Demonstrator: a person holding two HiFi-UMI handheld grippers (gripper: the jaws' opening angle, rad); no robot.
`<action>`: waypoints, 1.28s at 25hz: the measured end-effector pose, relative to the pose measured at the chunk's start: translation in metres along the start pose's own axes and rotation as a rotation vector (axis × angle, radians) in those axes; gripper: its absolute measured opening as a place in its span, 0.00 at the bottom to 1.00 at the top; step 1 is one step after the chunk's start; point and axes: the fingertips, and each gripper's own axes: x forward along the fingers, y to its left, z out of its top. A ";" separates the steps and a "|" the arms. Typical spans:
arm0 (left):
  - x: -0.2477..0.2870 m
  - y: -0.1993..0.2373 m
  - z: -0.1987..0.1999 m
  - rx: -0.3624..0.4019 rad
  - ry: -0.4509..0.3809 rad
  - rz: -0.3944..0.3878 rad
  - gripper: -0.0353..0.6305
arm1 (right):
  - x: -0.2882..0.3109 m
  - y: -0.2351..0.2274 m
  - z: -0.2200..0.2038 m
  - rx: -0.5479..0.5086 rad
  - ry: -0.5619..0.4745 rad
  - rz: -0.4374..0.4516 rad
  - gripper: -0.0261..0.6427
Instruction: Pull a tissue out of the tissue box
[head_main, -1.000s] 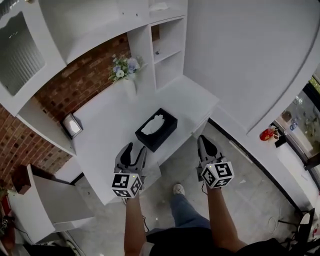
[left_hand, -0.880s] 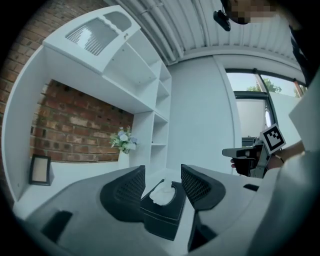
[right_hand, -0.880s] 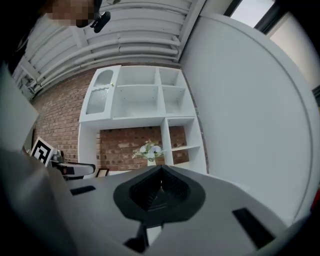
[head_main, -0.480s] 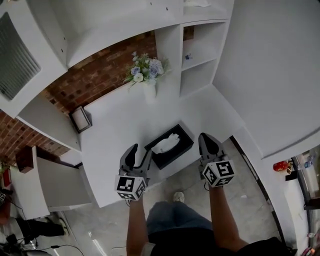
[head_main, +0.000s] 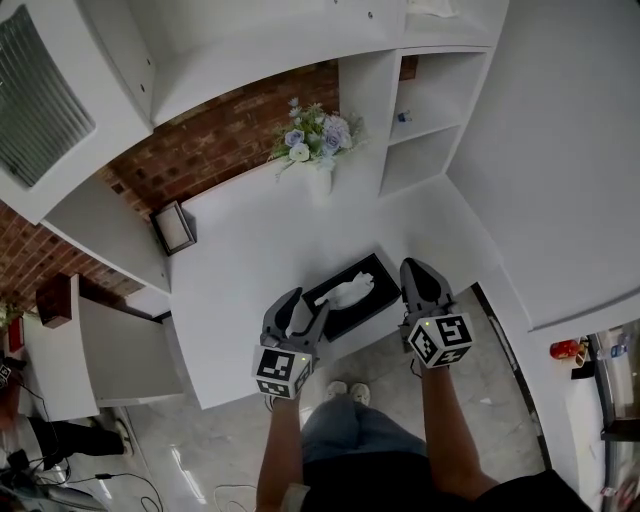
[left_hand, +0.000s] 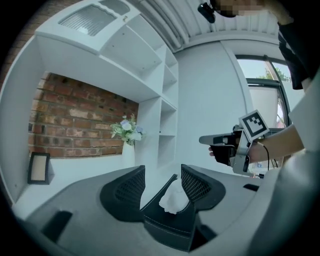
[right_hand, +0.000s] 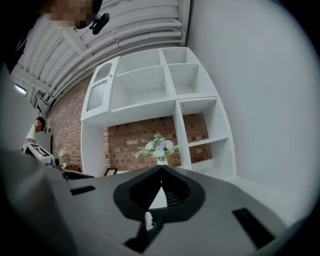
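I'm lining my spread left gripper (head_main: 306, 303) on the tissue (head_main: 352, 290) in the tissue box (head_main: 378, 286) (table (head_main: 250, 240) near edge), pinch likely next; right gripper (head_main: 414, 268) closed

A white built-in desk (head_main: 250, 240) runs along a red brick wall (head_main: 190, 160) beneath white cabinets, 1 with a louvred door (head_main: 40, 95), while open shelf cubbies (head_main: 425, 110) rise at the far right beside a plain white wall (head_main: 560, 150). A vase of pale flowers (head_main: 315, 135) and a small dark picture frame (head_main: 173, 228) stand at the desk's far edge against the brick. Glossy grey floor tiles (head_main: 215, 450) lie near, a ribbed white ceiling (right_hand: 130, 35) spans overhead, and daylight enters through a dark-framed window (left_hand: 267, 95) on the right.
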 end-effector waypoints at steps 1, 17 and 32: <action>0.003 -0.001 -0.002 0.015 0.013 -0.009 0.35 | 0.002 0.001 0.000 -0.005 0.005 0.002 0.04; 0.040 -0.018 -0.051 0.470 0.511 -0.321 0.35 | 0.018 0.003 -0.003 -0.035 0.039 0.015 0.04; 0.057 -0.027 -0.074 0.583 0.622 -0.351 0.18 | 0.008 -0.017 -0.010 -0.016 0.050 -0.036 0.04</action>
